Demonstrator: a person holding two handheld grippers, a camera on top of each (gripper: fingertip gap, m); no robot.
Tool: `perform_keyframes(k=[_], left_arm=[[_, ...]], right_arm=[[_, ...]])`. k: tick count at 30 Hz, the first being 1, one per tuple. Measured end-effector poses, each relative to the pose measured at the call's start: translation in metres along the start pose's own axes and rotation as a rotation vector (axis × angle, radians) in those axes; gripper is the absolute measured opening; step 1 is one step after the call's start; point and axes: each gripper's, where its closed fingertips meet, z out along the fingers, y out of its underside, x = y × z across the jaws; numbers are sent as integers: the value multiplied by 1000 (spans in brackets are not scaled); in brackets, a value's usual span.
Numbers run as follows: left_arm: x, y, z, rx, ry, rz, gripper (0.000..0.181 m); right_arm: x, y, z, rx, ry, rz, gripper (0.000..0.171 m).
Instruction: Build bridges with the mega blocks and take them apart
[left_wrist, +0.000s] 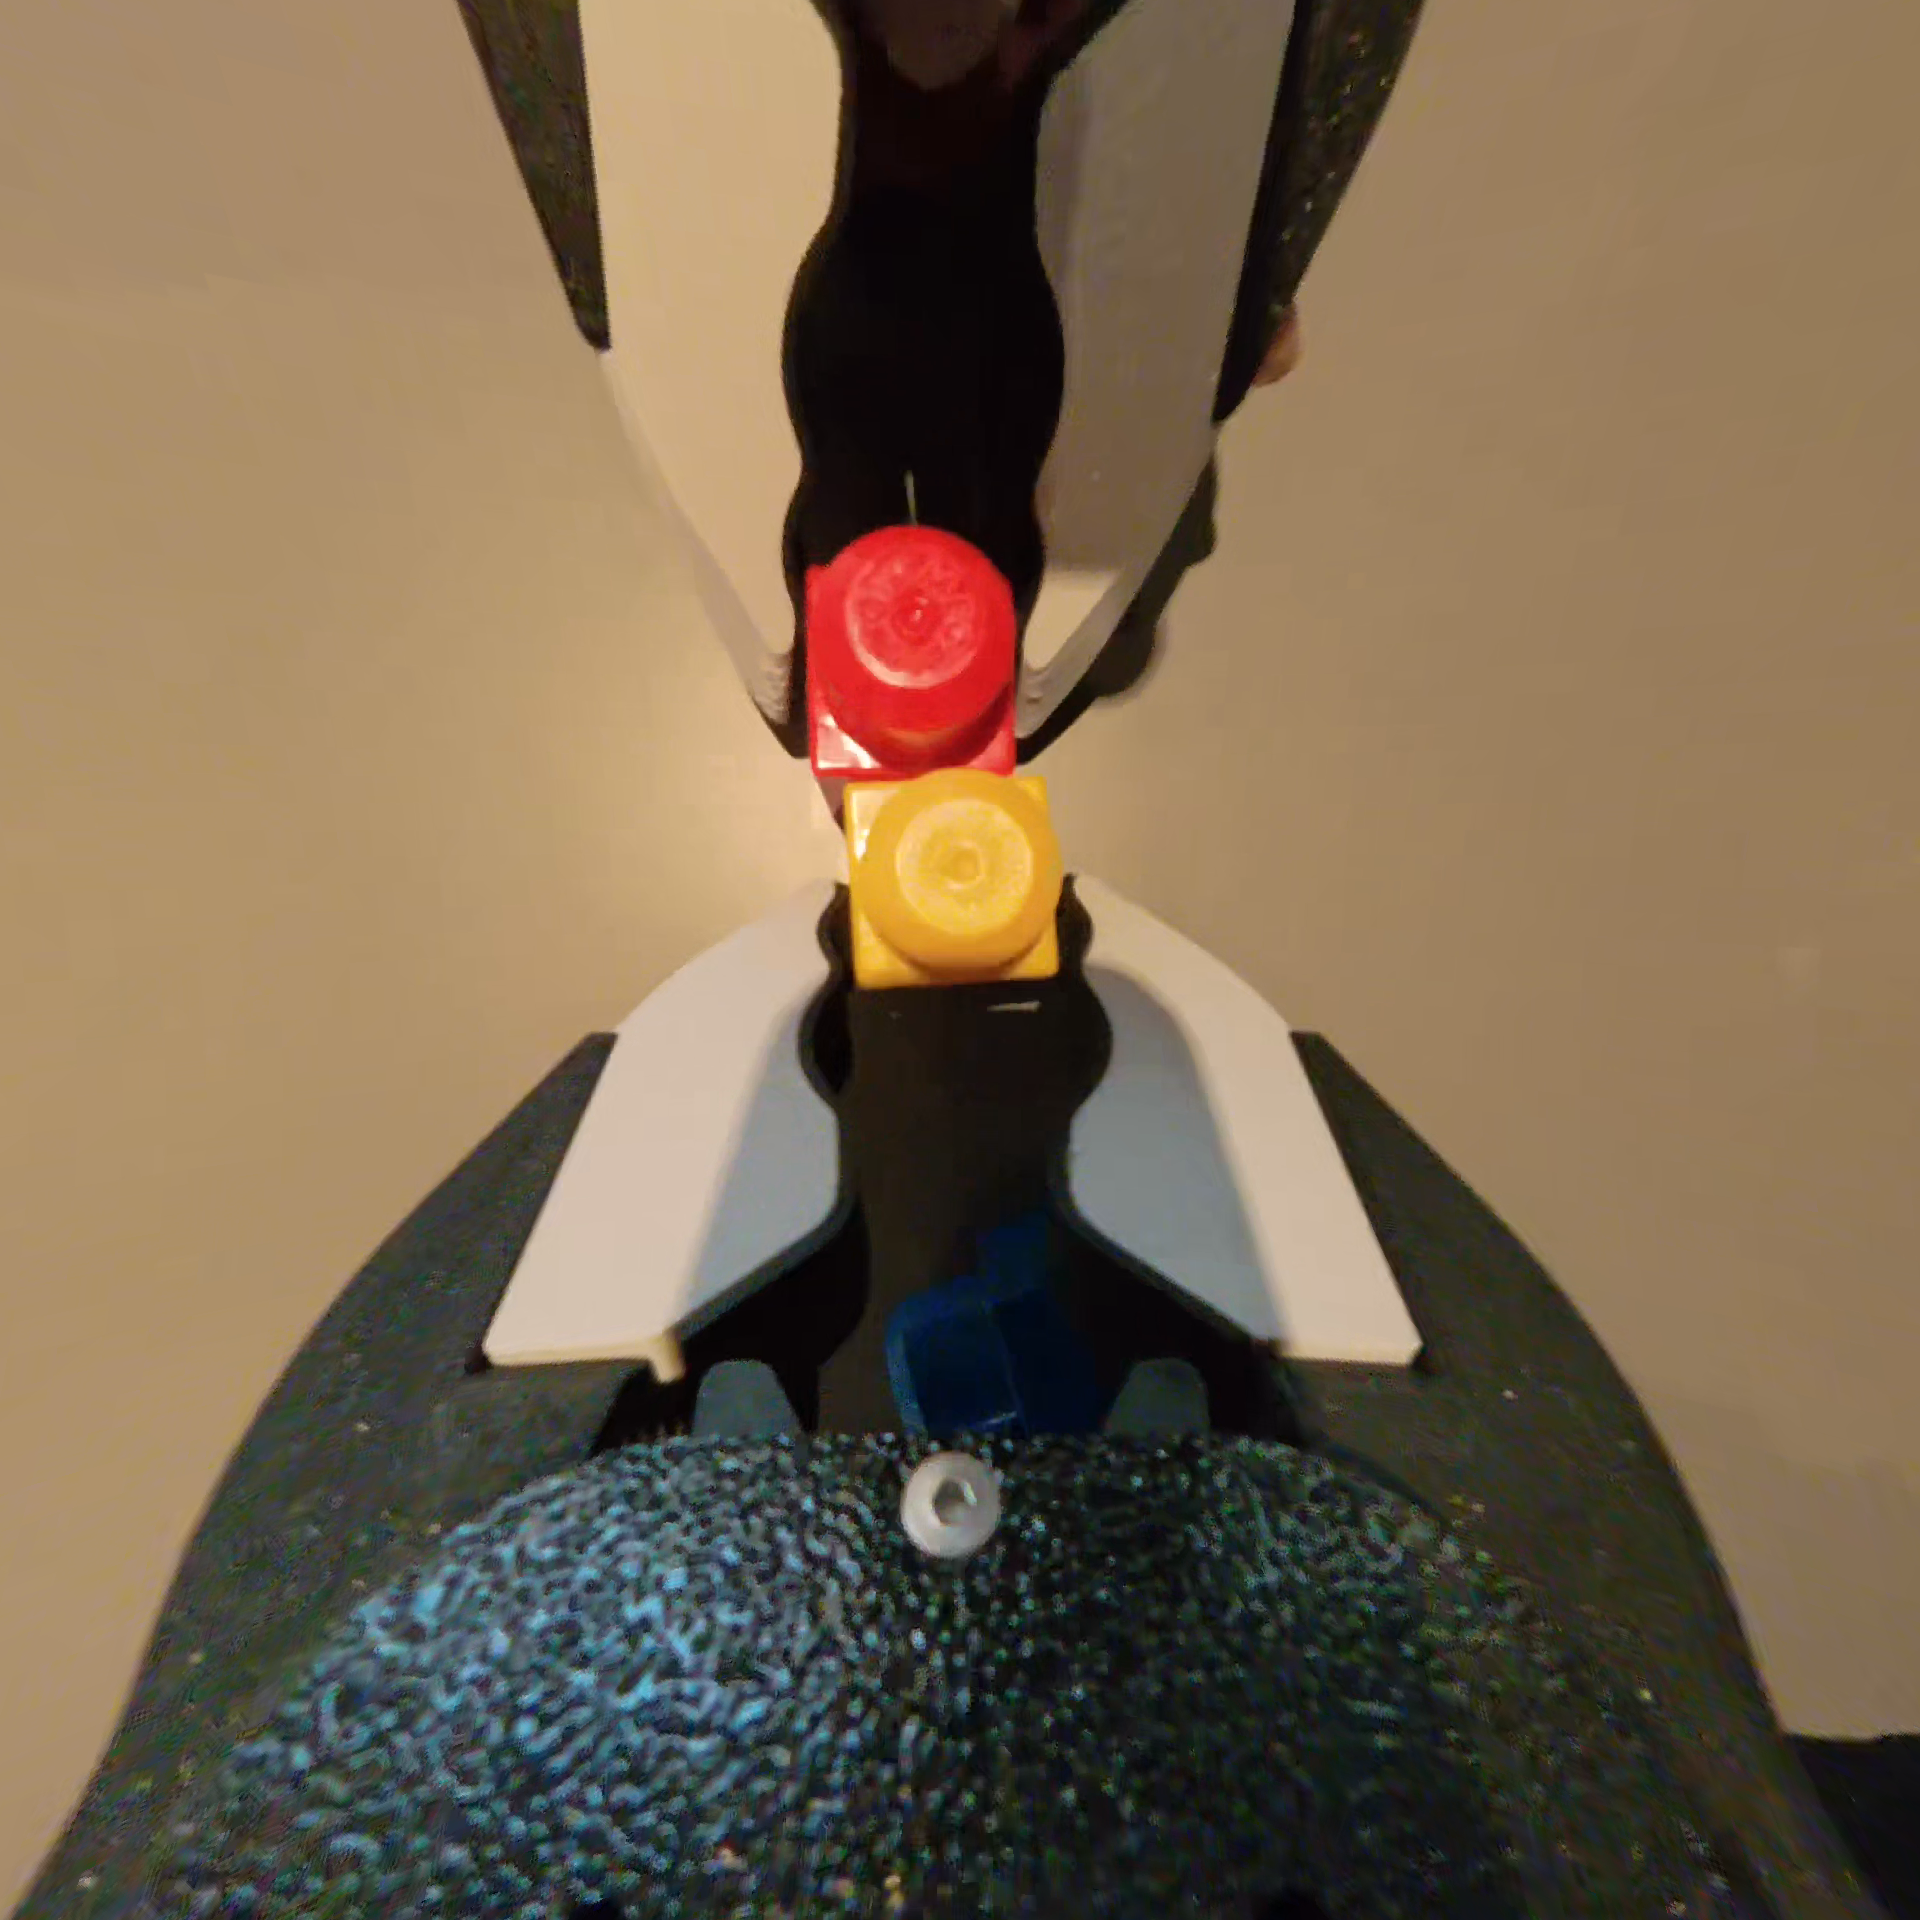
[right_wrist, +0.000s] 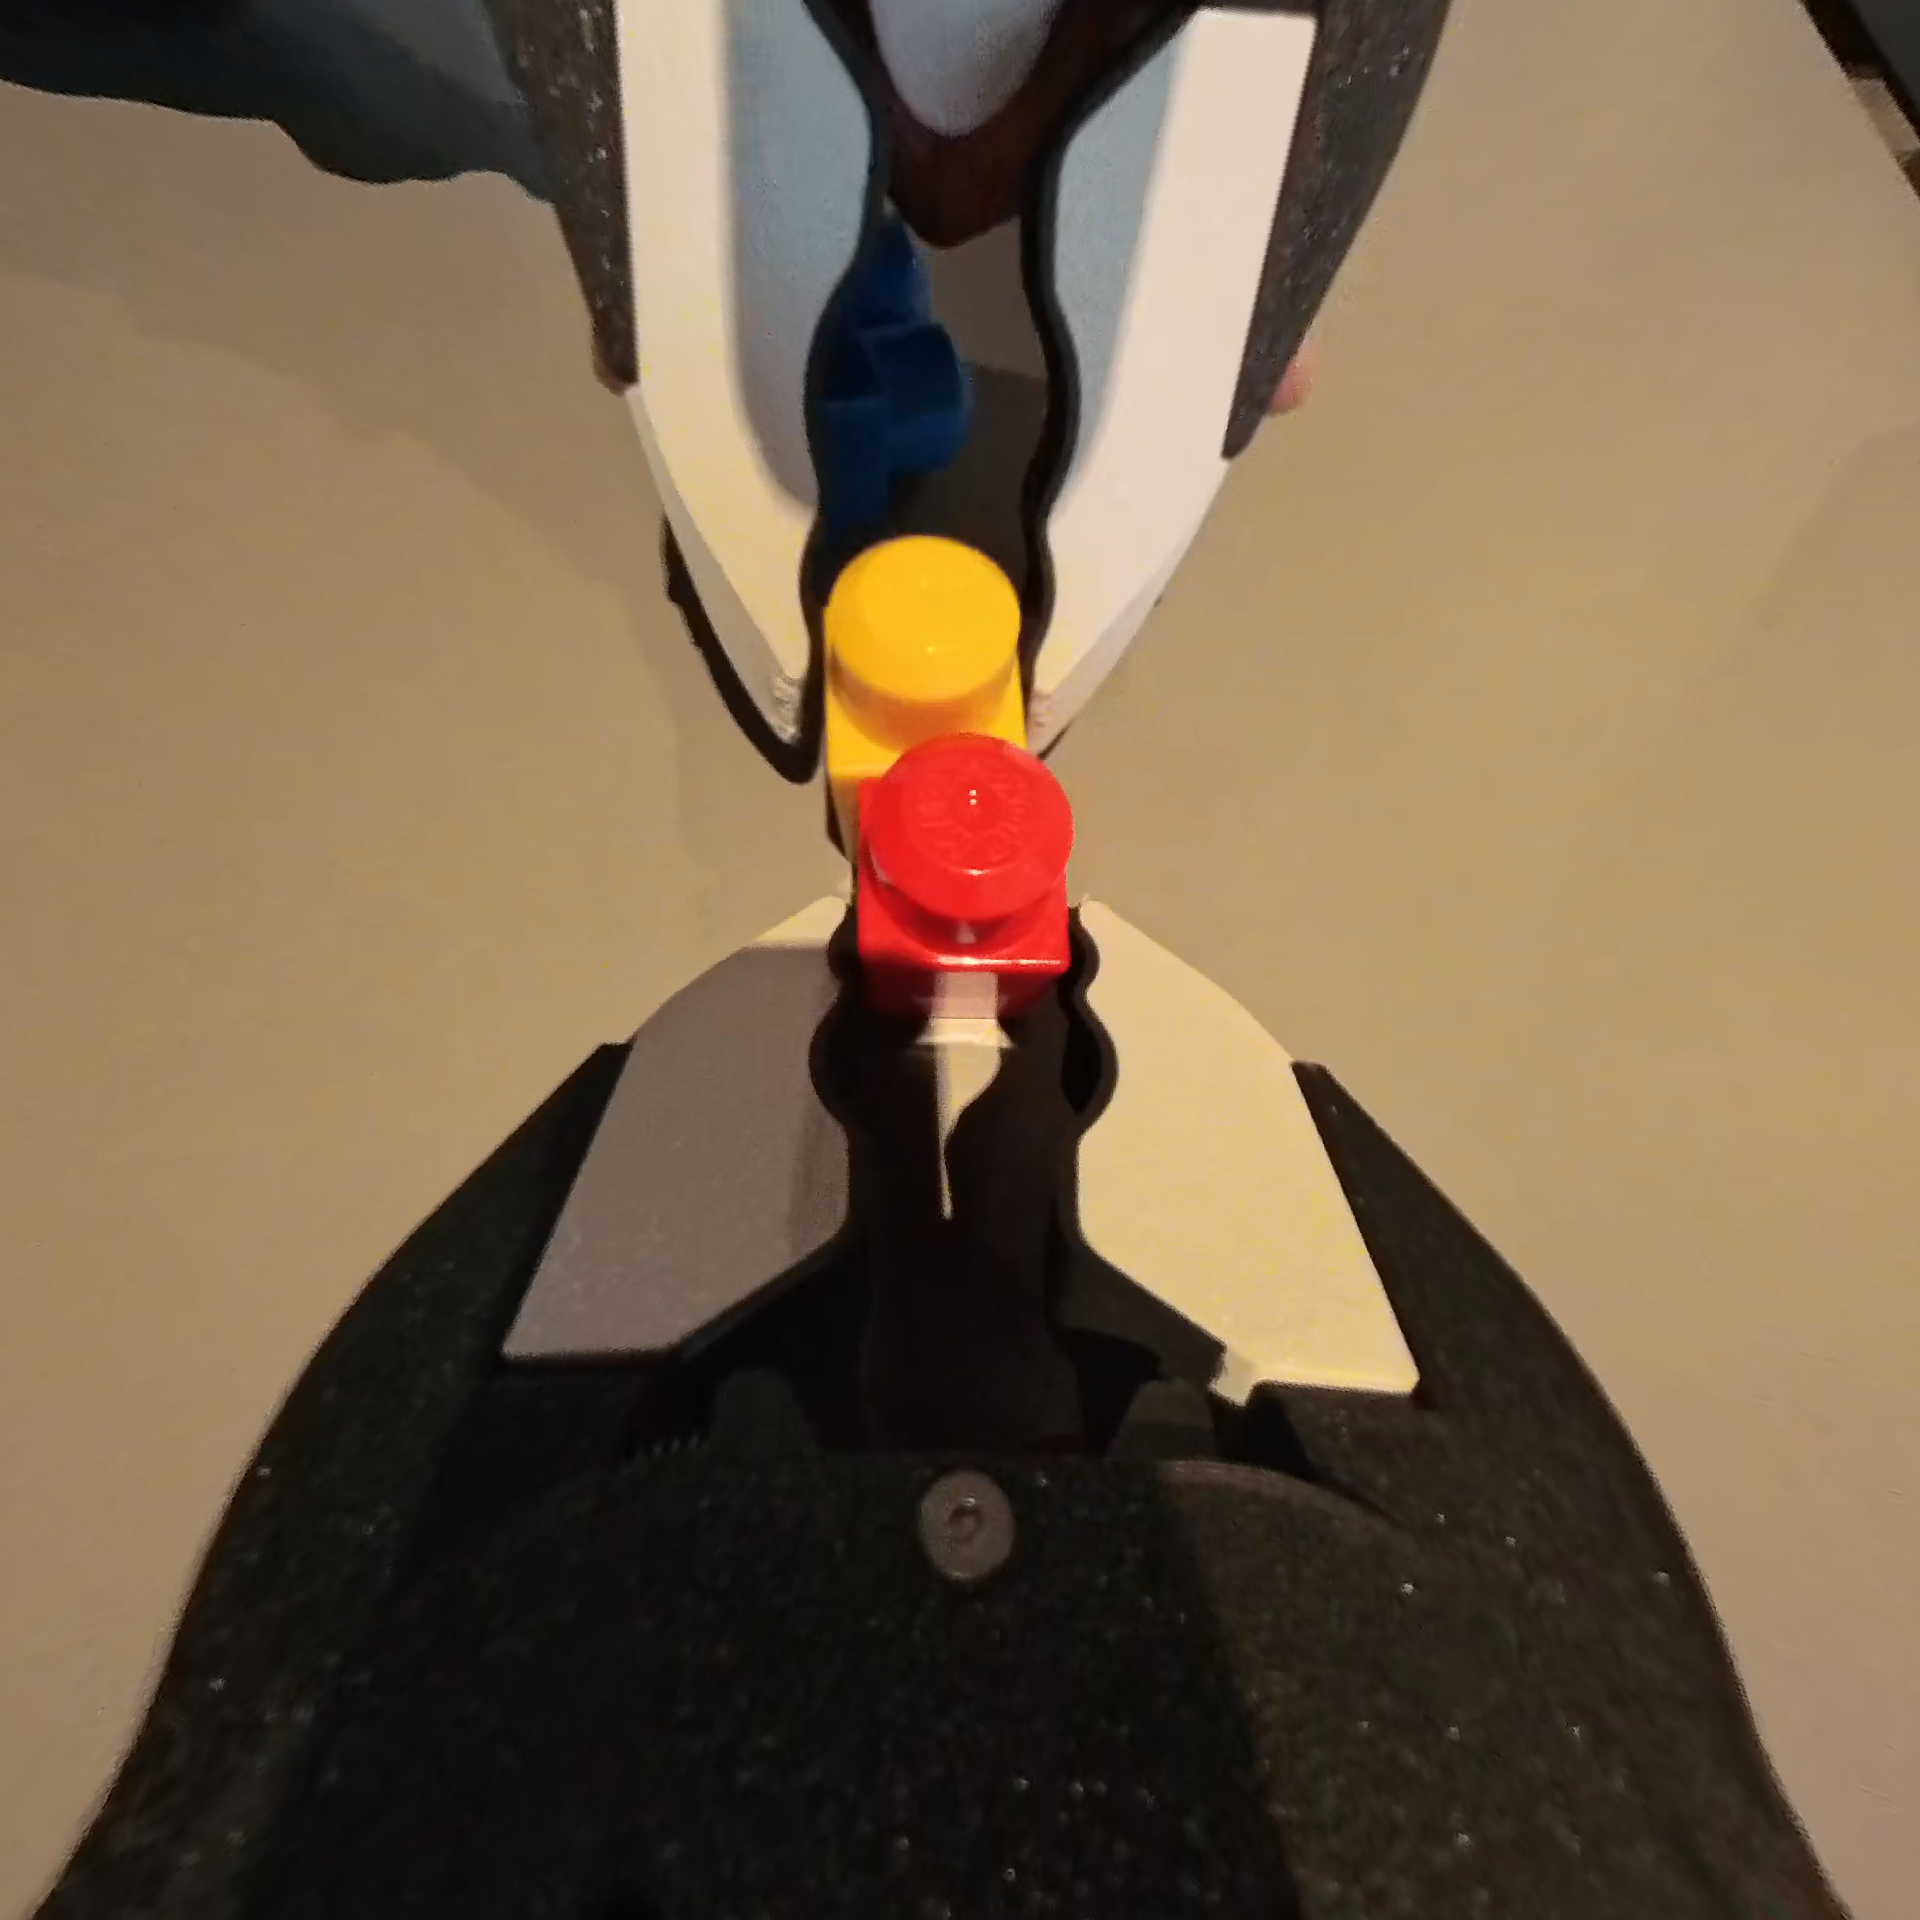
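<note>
My left gripper (left_wrist: 956, 914) is shut on a yellow one-stud block (left_wrist: 956, 883). My right gripper (right_wrist: 961, 935) is shut on a red one-stud block (right_wrist: 961, 883). The two grippers face each other tip to tip, so the red block (left_wrist: 909, 644) and the yellow block (right_wrist: 920, 644) sit side by side and touch, studs up. The right gripper (left_wrist: 909, 717) shows at the top of the left wrist view, and the left gripper (right_wrist: 914, 717) at the top of the right wrist view. A blue block (left_wrist: 971, 1340) lies under the left gripper, between its fingers; it also shows in the right wrist view (right_wrist: 883, 405).
A plain beige tabletop (left_wrist: 312, 727) spreads on both sides of the grippers. A person's fingertip (right_wrist: 1299, 384) shows beside the left gripper's body. A dark shape (right_wrist: 208, 114) lies at the far left edge of the right wrist view.
</note>
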Motion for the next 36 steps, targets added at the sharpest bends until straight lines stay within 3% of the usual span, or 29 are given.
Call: perform_keyframes(k=[1,15,36], left_arm=[[1,1,0,-1,-8,-4,37],[32,10,3,-33,-64,-18,37],[29,16,9,-61,-135,-16,38]], right_arm=[[-1,-1,1,0,-5,-7,37],[-37,-5,3,7,-90,-112,37],[-35,-4,9,-31,-19,-105,39]])
